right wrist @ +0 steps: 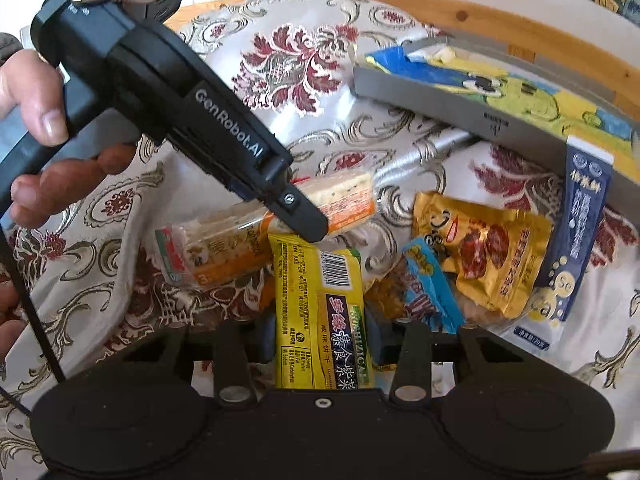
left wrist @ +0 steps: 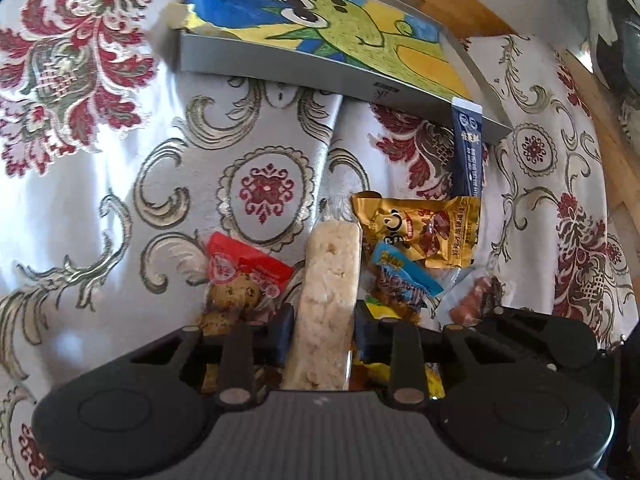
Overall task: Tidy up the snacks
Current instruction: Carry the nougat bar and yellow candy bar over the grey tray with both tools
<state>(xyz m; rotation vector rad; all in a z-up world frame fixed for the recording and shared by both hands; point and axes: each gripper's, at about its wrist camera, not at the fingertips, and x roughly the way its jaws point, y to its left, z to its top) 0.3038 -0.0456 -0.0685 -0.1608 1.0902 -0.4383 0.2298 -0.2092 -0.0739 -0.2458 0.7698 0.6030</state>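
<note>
Left gripper clamped on clear-wrapped rice cracker bar, bar upright between its fingers, above snack pile on floral cloth. Right gripper closed around yellow biscuit packet (barcode facing up). Gold snack pouch beside it; navy sachet leans against grey box. Hand grips left handle.
</note>
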